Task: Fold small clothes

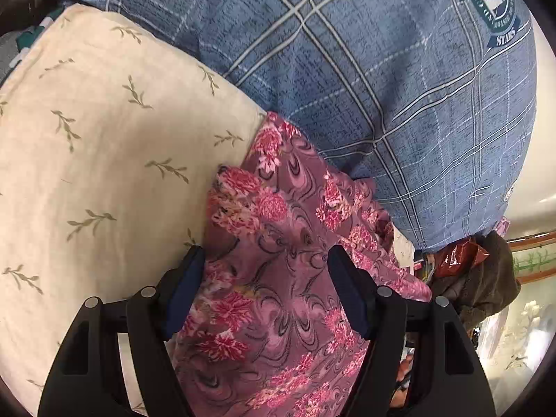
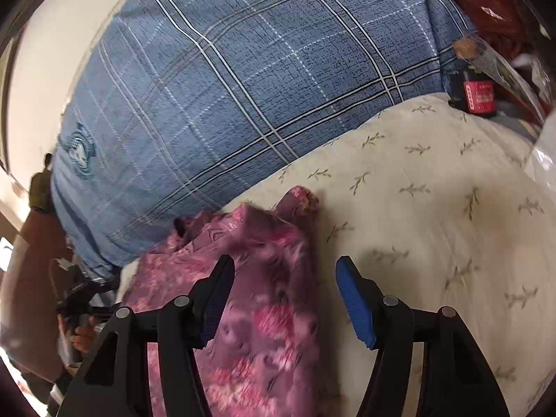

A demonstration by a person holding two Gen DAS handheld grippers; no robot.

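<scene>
Left wrist view: left claw (image 1: 266, 260) standing released, jaws wide over pink floral garment (image 1: 278, 243) at lower centre; right claw (image 2: 285, 271) likewise released, gripping nothing.

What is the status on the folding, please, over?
Left gripper open, right gripper open, nothing held. Pink floral garment lying bunched on the cream sheet. Blue plaid pillow right behind it.

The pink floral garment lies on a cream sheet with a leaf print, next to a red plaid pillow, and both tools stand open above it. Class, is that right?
Not quite. The pillow is blue plaid, not red, as the right wrist view shows. The rest holds: the pink floral garment lies on the cream leaf-print sheet, and the left tool and right tool stand open above it.
</scene>
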